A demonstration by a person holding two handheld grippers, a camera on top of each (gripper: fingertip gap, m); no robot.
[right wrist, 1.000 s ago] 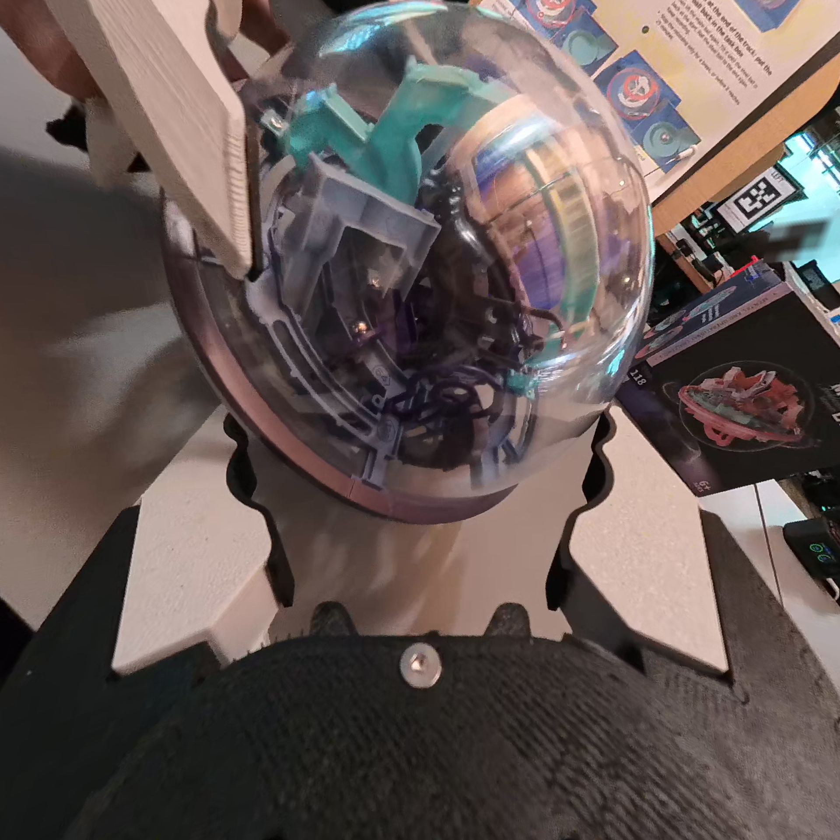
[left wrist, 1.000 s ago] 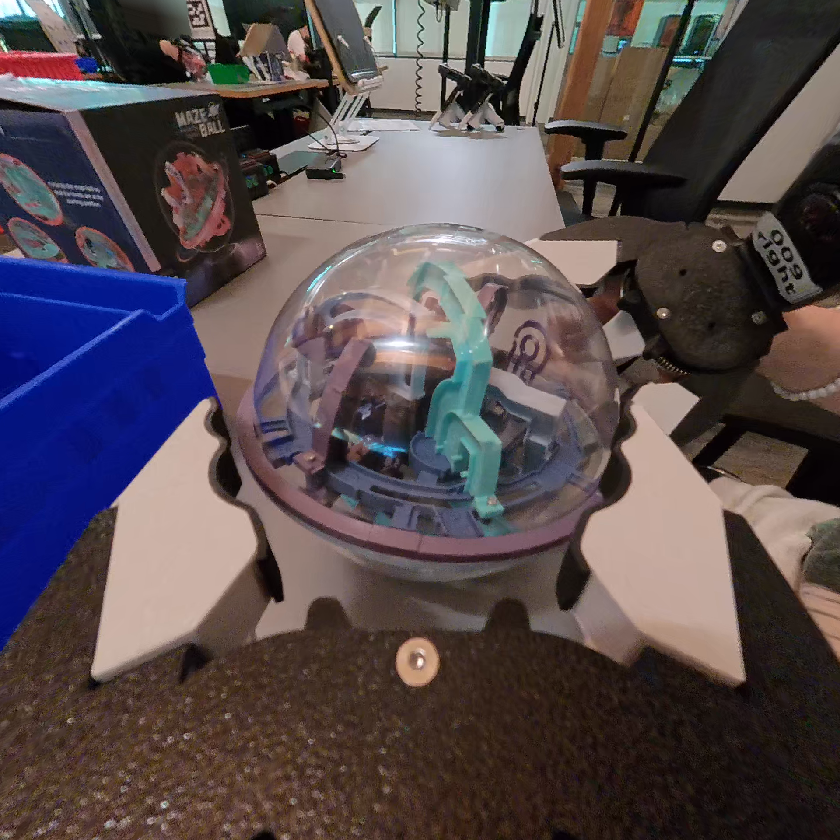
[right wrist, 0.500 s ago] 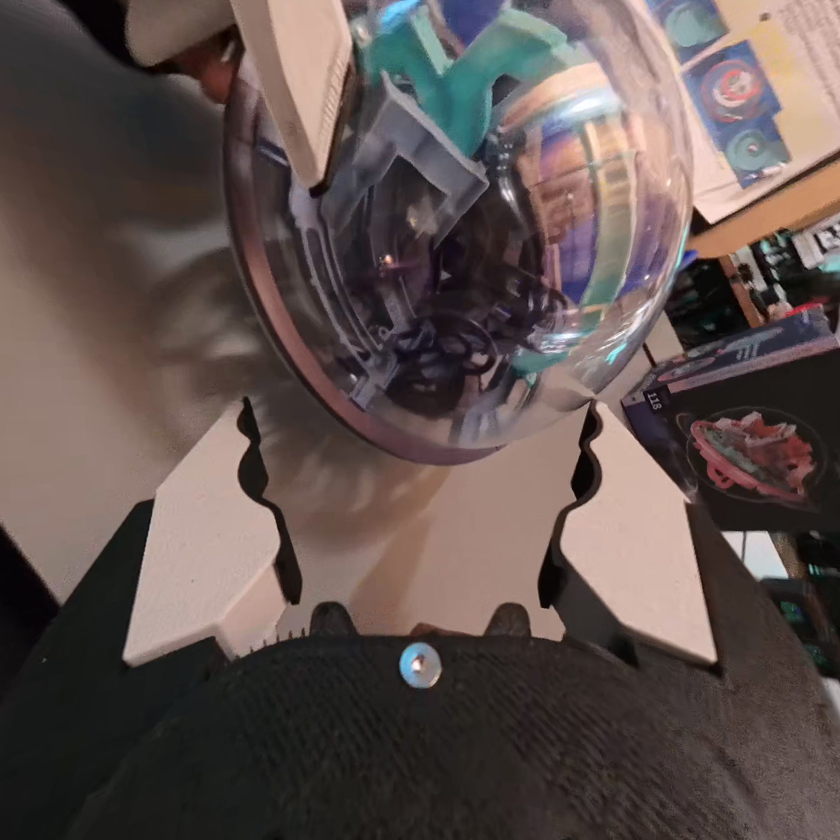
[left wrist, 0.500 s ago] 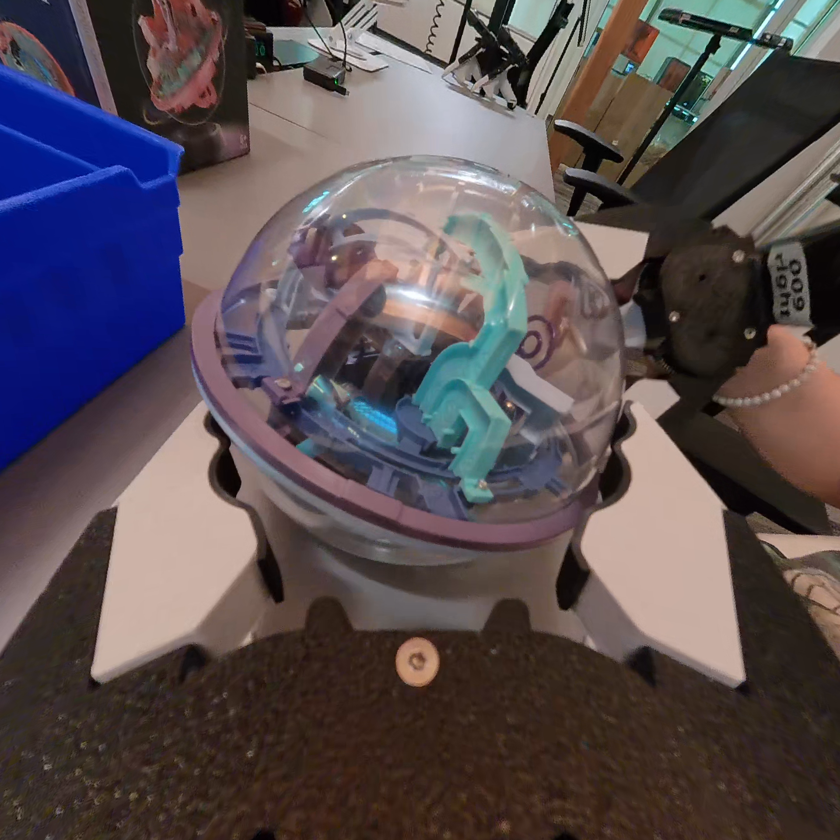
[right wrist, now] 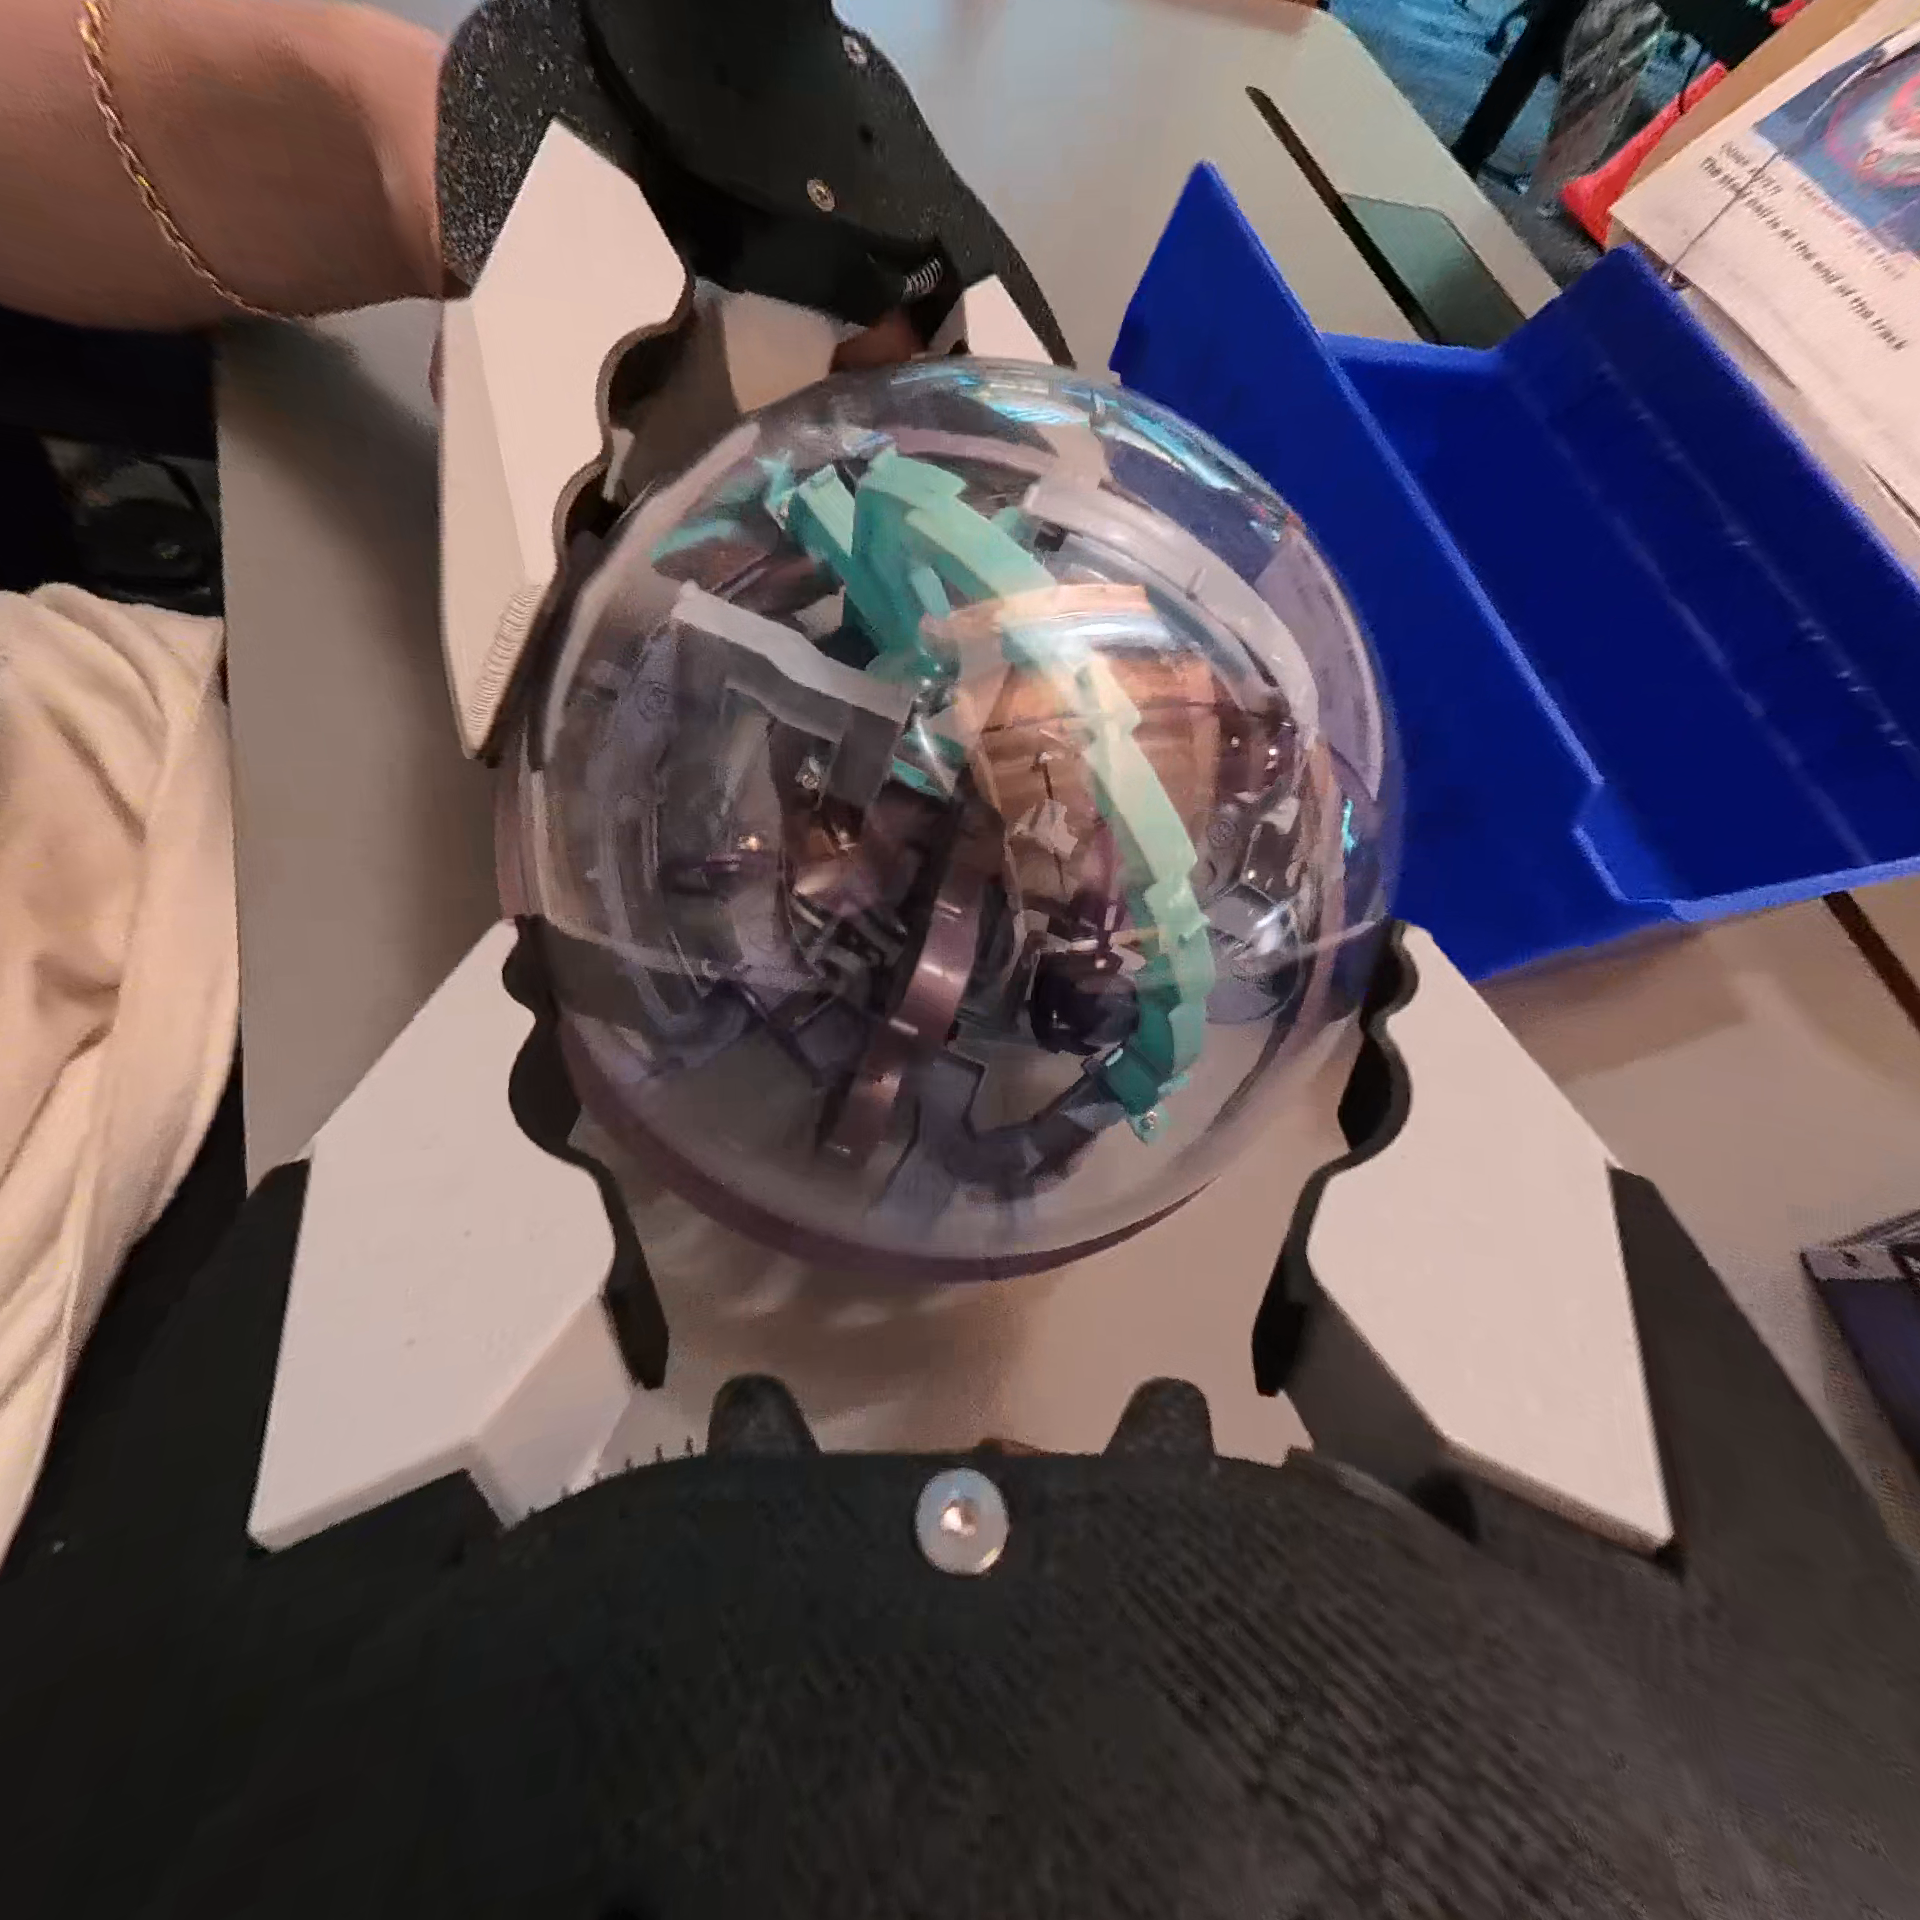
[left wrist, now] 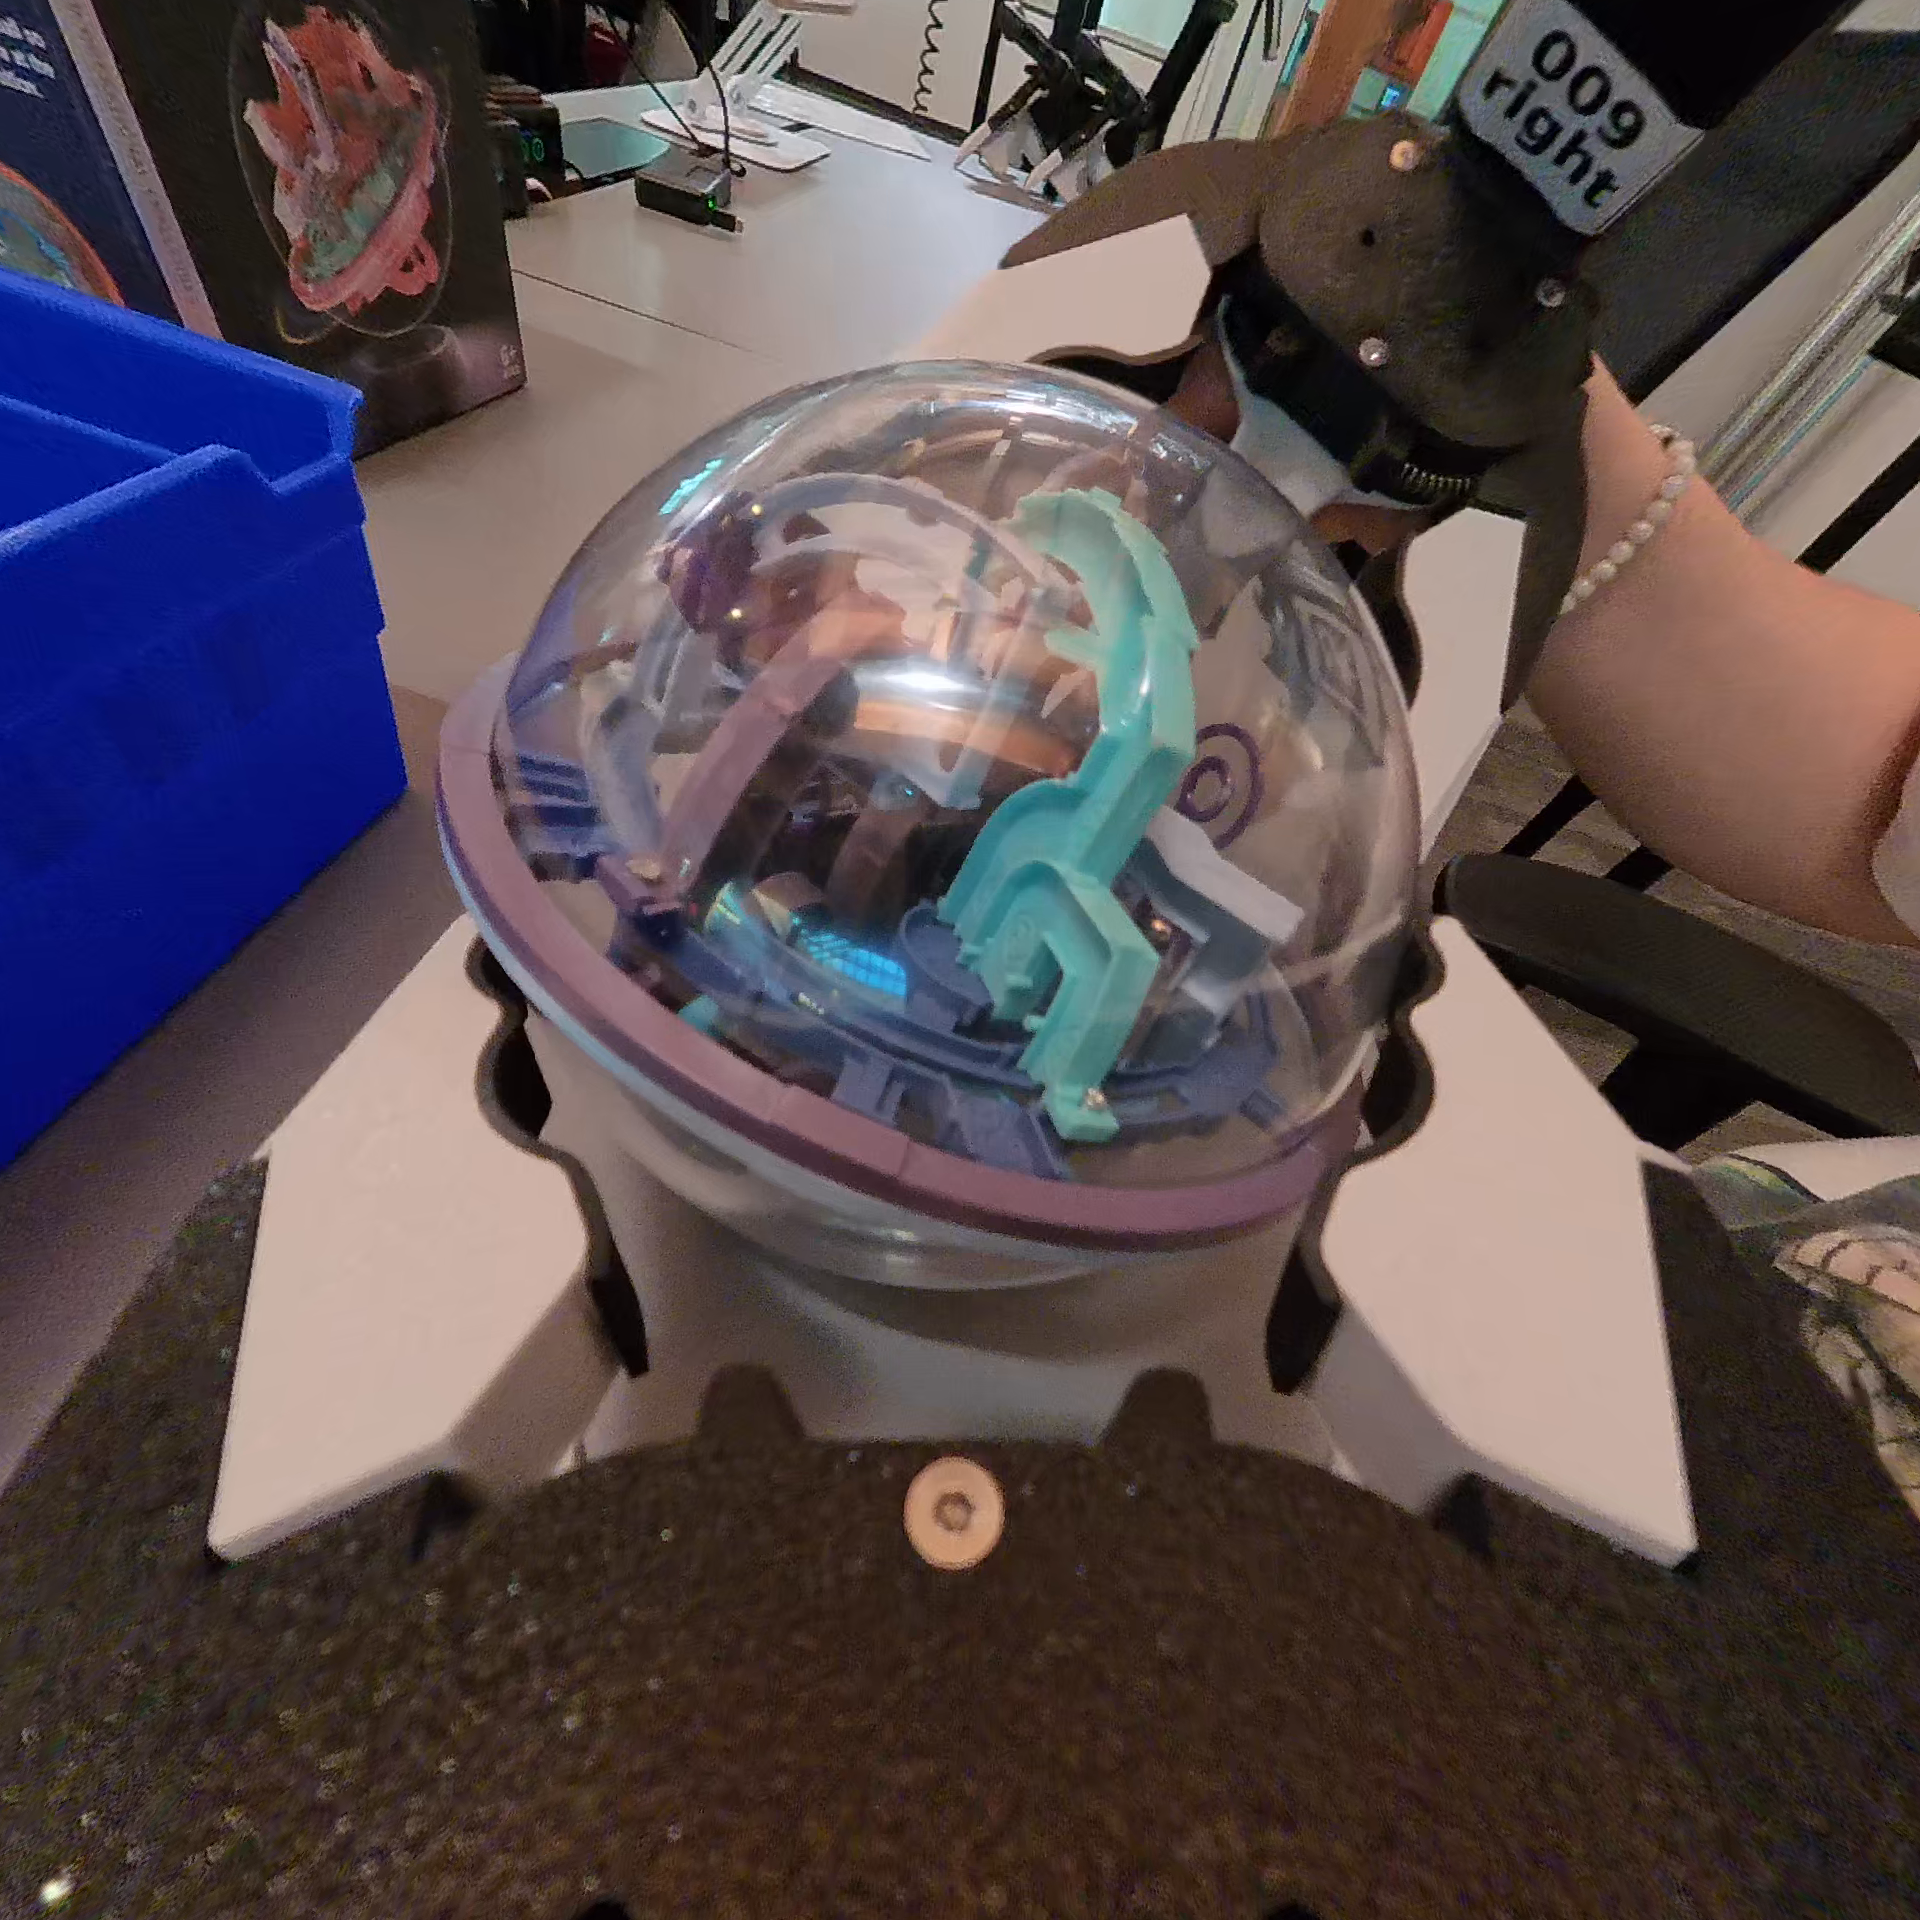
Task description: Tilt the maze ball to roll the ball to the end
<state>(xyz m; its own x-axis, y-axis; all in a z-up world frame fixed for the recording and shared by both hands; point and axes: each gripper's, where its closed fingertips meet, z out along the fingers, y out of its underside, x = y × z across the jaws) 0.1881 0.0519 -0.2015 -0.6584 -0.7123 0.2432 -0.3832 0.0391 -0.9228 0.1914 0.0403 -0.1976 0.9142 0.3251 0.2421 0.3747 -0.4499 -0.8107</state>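
Seemingly cradled from opposite sides so it can be tipped, the maze ball (left wrist: 935,810) sits mid-frame above the desk (left wrist: 831,260), left gripper (left wrist: 956,997) and right gripper (right wrist: 956,997) jaws clamped on its shell; only the right view shows the paper sheet (right wrist: 1787,229) beyond the blue bin (right wrist: 1558,623)

**Black grippers, white fingers**

Left gripper (left wrist: 951,997): speckled black body, one silver screw, flat white fingers (left wrist: 405,1278) with wavy black inner edges. Right gripper (right wrist: 956,1039): ridged black body, same screw and fingers. It carries a grey label (left wrist: 1569,130). Bead bracelet (left wrist: 1631,520) on the right wrist; thin chain (right wrist: 156,187) on the left.
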